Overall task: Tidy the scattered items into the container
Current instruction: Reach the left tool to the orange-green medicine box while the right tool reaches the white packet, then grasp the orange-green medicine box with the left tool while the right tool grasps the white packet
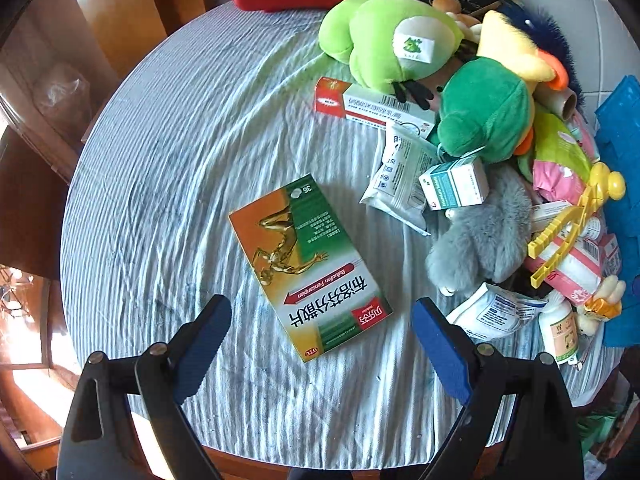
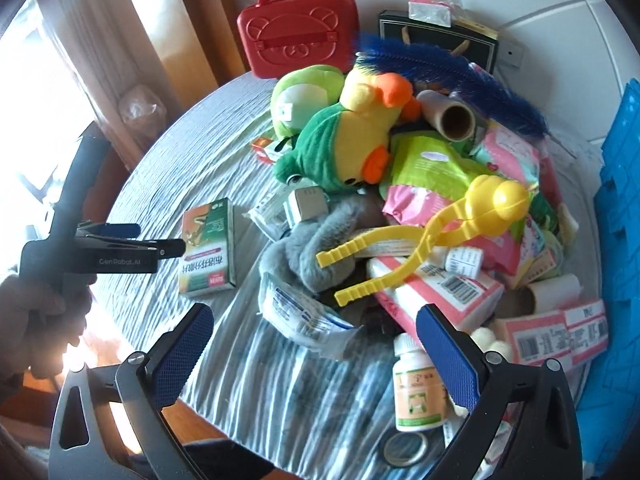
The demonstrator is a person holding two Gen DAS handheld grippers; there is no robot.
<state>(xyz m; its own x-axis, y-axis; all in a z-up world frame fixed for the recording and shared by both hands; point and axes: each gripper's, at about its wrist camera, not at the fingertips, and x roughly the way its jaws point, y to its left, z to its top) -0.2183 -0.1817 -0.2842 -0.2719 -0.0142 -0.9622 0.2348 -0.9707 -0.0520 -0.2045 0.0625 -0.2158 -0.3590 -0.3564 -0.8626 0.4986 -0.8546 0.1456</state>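
Ibuprofen box, green-and-orange with a gold figure, lies flat on striped cloth.

Green-orange medicine box flat on striped cloth, toys and packets heaped beside blue crate

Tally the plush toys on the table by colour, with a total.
Light green: 1, the frog plush
Yellow and dark green: 1, the duck plush
Grey: 1, the furry plush
Total: 3 that can be made out; more may be buried in the pile.
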